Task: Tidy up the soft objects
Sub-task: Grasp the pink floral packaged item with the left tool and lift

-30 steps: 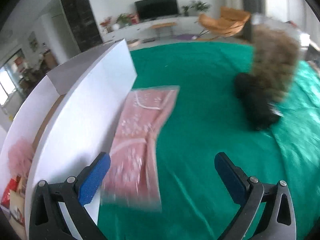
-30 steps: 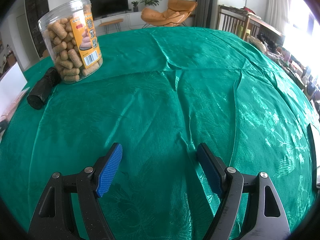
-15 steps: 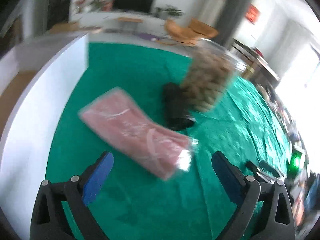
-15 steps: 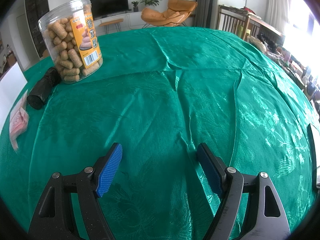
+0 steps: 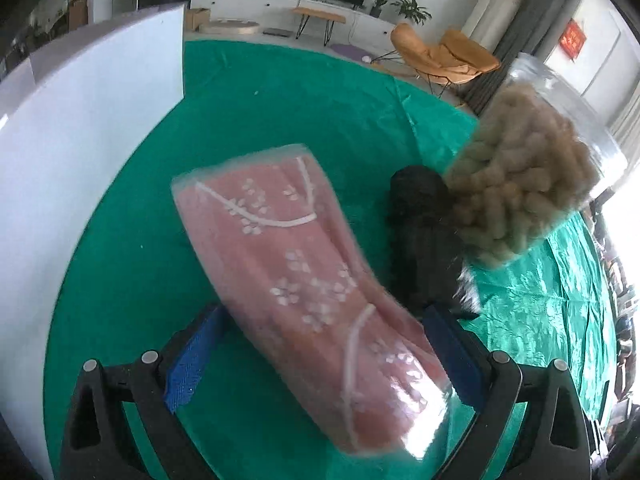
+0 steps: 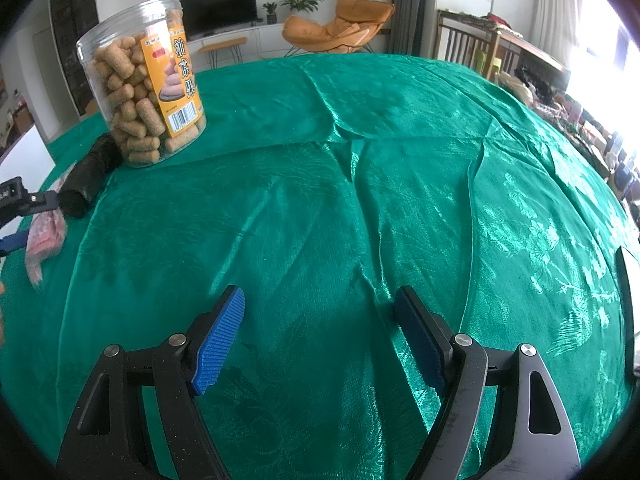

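A pink soft pack [image 5: 304, 280] in clear wrap, printed with white flowers, lies slantwise on the green tablecloth [image 5: 280, 96]. My left gripper [image 5: 322, 316] straddles its near half, jaws wide; the blue pads flank the pack without squeezing it. In the right wrist view the same pack [image 6: 46, 232] shows at the far left with the left gripper [image 6: 20, 208] over it. My right gripper [image 6: 320, 292] hangs open above bare cloth with nothing between its fingers.
A black roll [image 5: 424, 240] lies just right of the pack, against a clear jar of tan snacks [image 5: 528, 184], also seen as jar [image 6: 148, 84] and roll [image 6: 88, 180]. A white open box [image 5: 80, 160] stands along the left. The cloth [image 6: 400, 160] stretches rightward.
The left gripper swung right away from the box wall, then closed in on the pink pack, which now sits between its jaws. The right gripper stayed still.
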`<act>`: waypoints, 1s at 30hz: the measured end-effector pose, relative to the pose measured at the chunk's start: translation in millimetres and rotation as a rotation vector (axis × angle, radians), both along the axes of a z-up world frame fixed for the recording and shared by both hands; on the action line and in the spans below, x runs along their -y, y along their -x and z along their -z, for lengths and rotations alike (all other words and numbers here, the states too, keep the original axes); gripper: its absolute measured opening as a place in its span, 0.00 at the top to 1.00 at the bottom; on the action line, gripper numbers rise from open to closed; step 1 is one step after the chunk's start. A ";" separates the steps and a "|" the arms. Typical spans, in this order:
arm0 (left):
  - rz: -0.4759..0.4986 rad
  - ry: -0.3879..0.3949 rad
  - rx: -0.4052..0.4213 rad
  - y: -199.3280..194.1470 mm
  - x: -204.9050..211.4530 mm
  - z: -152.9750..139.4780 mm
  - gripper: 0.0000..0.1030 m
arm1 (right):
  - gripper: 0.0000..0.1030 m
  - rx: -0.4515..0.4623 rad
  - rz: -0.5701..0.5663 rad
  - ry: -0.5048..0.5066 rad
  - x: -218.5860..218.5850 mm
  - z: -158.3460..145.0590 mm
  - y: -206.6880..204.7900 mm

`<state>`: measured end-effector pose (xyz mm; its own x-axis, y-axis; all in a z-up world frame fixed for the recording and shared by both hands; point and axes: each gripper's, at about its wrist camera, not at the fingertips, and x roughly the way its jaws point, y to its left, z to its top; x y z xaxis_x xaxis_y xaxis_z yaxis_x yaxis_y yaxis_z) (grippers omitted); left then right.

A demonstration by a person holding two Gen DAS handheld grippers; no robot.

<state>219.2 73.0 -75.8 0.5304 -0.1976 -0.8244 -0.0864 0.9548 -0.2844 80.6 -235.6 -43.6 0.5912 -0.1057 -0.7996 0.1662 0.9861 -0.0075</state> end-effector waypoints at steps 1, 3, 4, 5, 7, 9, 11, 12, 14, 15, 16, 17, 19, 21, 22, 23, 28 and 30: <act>0.003 -0.026 0.004 -0.9 -2.3 -0.6 0.04 | 0.22 0.000 0.001 0.001 -0.3 0.2 -0.1; 0.017 -0.047 0.006 -2.6 -8.4 0.5 0.06 | 0.22 0.000 0.001 0.001 -0.9 0.1 0.6; 0.022 -0.048 0.012 -2.3 -10.9 0.5 0.09 | 0.22 0.000 0.001 0.001 -0.8 0.0 0.5; 0.025 -0.056 0.023 -1.8 -12.7 -0.1 0.24 | 0.22 0.000 0.001 0.001 -0.9 0.0 0.6; 0.053 -0.066 0.033 -1.0 -17.5 -2.0 0.48 | 0.22 0.000 0.001 0.001 -0.9 0.1 0.5; 0.088 -0.016 0.019 2.7 -24.6 -4.1 0.66 | 0.22 0.000 0.001 0.000 -0.9 0.1 0.4; 0.120 0.003 0.010 14.2 -30.2 -10.0 0.70 | 0.22 0.000 0.001 0.000 -1.4 0.2 0.3; 0.138 0.004 0.007 21.7 -32.4 -13.5 0.70 | 0.22 0.000 0.001 0.000 -1.5 0.0 0.3; 0.217 0.005 -0.010 47.9 -35.9 -23.6 0.70 | 0.22 0.000 0.001 0.001 -1.5 0.4 0.2; 0.257 -0.001 -0.015 57.8 -36.5 -28.4 0.70 | 0.22 0.000 0.001 0.001 -1.5 0.4 0.2; 0.289 -0.009 -0.016 67.7 -36.2 -32.3 0.70 | 0.22 0.000 0.001 0.001 -1.5 0.4 0.1; 0.318 -0.021 -0.013 79.0 -37.2 -36.3 0.67 | 0.22 0.000 0.001 0.001 -1.5 0.4 0.1; 0.323 -0.039 -0.005 93.9 -38.7 -38.4 0.43 | 0.22 0.000 0.001 0.001 -1.4 0.4 0.2; 0.272 -0.069 0.007 103.3 -39.9 -35.4 0.10 | 0.22 0.000 0.001 0.000 -1.4 0.4 0.2; 0.250 -0.064 0.020 106.3 -39.2 -33.9 0.10 | 0.22 0.000 0.001 0.000 -1.3 0.3 0.2; 0.235 -0.054 0.024 108.8 -36.1 -29.8 0.10 | 0.22 0.001 0.001 -0.001 -1.3 0.3 0.2; 0.260 -0.078 0.040 110.1 4.6 -14.7 0.10 | 0.22 0.001 0.004 0.000 -1.4 0.4 0.1; 0.267 -0.068 0.086 114.9 10.8 -26.0 0.10 | 0.22 0.001 0.004 0.000 -1.4 0.5 0.1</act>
<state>104.4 62.1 -49.8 0.5355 -0.2855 -0.7948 0.1921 0.9576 -0.2146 80.5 -234.1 -44.0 0.5914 -0.1081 -0.7991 0.1698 0.9855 -0.0077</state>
